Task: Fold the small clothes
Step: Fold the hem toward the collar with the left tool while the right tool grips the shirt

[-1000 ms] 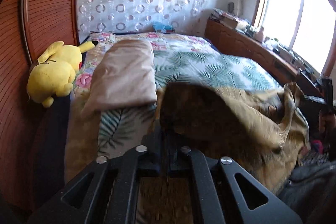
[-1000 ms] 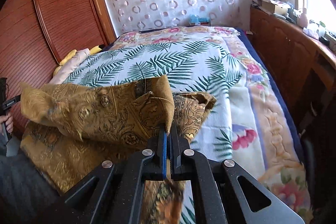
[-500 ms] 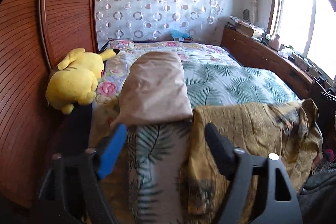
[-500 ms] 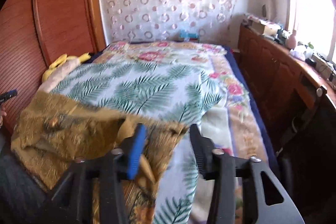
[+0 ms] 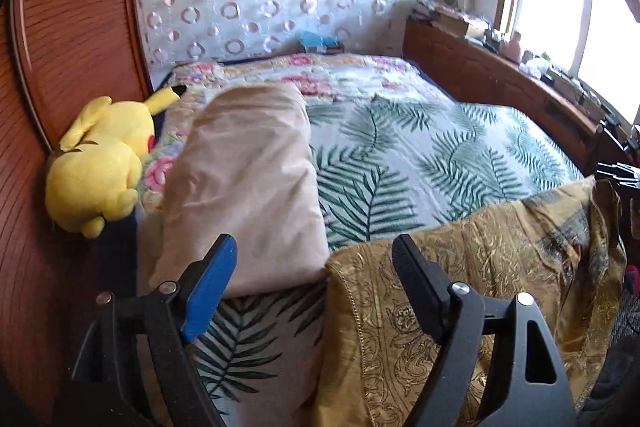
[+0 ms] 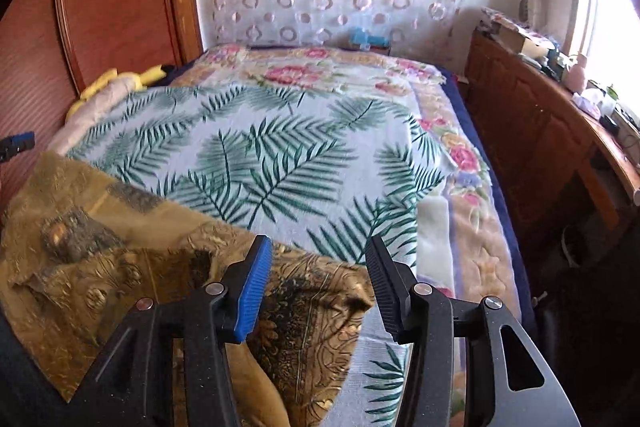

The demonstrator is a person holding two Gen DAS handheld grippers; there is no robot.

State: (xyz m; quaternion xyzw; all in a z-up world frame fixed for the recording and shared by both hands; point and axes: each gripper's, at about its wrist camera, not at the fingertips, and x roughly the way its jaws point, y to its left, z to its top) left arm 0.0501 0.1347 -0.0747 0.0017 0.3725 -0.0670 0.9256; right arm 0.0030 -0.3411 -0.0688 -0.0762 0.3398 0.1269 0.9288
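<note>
At the bed's (image 6: 472,227) near edge I release: both grippers, left (image 5: 314,283) and right (image 6: 318,283), now spread, gold garment (image 5: 500,267) dropped flat, 1 fold down.

My left gripper (image 5: 316,279) and right gripper (image 6: 316,281) are matte black frames with silver screws, each with one blue ribbed pad and one black one.

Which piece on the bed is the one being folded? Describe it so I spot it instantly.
Start at the bed with the palm-leaf cover. At its near edge lies the gold garment, beside a folded beige cloth. It alone is shiny mustard-gold with ornate dark printing.
</note>
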